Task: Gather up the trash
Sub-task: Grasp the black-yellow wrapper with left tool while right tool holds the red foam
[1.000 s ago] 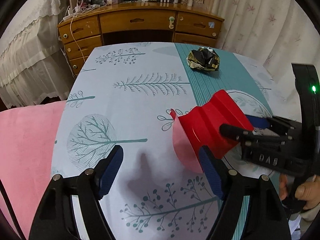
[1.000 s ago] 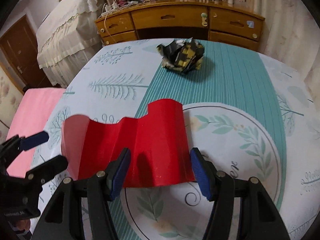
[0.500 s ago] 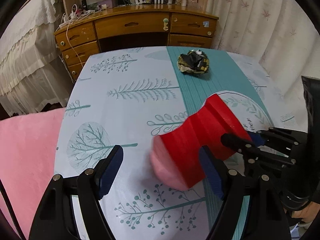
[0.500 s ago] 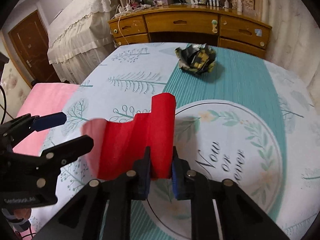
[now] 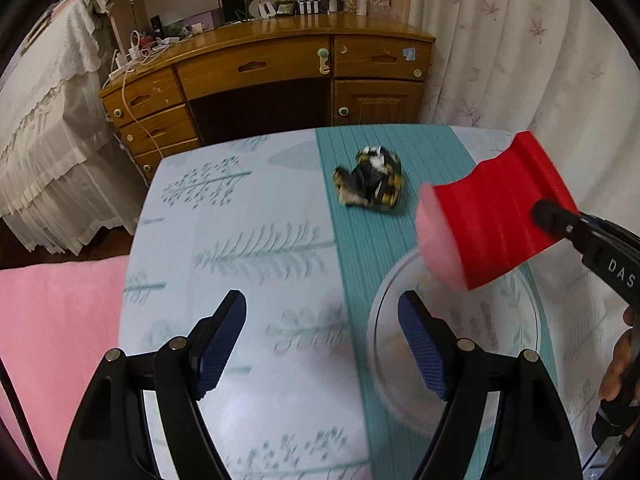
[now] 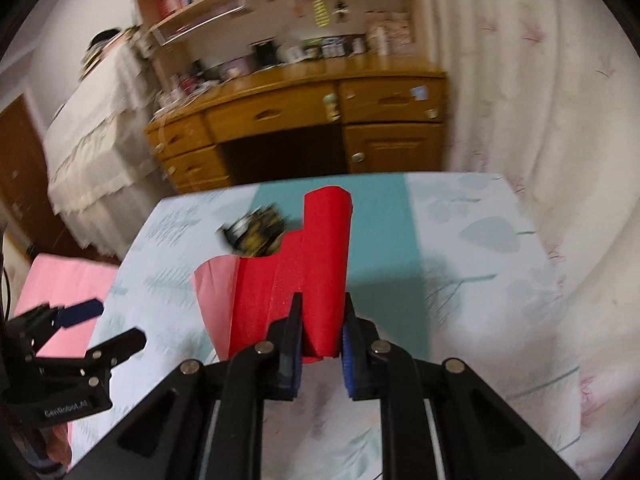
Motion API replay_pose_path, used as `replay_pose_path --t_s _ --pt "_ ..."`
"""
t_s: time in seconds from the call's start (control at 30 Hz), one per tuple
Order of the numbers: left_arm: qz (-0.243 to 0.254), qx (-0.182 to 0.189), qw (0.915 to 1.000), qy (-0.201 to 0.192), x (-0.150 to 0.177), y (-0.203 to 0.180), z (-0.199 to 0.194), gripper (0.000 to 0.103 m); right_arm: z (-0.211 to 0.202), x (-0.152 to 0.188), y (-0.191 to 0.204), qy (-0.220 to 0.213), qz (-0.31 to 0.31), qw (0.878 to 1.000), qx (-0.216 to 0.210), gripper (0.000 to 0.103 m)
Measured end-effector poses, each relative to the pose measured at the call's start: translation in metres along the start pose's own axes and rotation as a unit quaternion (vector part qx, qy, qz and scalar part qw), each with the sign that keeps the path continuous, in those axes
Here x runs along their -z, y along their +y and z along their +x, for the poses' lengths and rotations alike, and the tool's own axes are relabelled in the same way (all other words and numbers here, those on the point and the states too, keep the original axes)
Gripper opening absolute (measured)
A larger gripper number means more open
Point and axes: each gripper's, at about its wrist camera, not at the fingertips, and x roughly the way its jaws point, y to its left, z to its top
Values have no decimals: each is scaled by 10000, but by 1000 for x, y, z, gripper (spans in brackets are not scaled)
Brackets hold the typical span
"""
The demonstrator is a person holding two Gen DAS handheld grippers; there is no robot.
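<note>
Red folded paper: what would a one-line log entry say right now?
right gripper: shut on red folded paper, lifted | left gripper: open | crumpled black-and-yellow wrapper: on table

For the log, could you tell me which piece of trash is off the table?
The red folded paper, shut in the right gripper; the black-and-yellow wrapper lies on the table.

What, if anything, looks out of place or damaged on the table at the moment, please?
A crumpled black-and-yellow wrapper lies balled up on the teal stripe of the tablecloth, plainly litter. The red paper, creased into folds, hangs off the table in the right gripper.
</note>
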Motion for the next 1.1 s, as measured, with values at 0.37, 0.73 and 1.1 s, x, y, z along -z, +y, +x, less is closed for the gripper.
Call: replay_pose_path --t_s 0.37,0.73,1.1 --pt "-153 22 9999 -15 -71 -17 70 77 59 -28 -67 -363 1011 9935 368 15" --pt "-201 69 9998 69 -99 -25 117 77 113 -23 -84 -52 972 9947 318 15" --pt "119 63 9999 -37 -98 -49 139 78 126 -19 -77 24 812 9966 160 15"
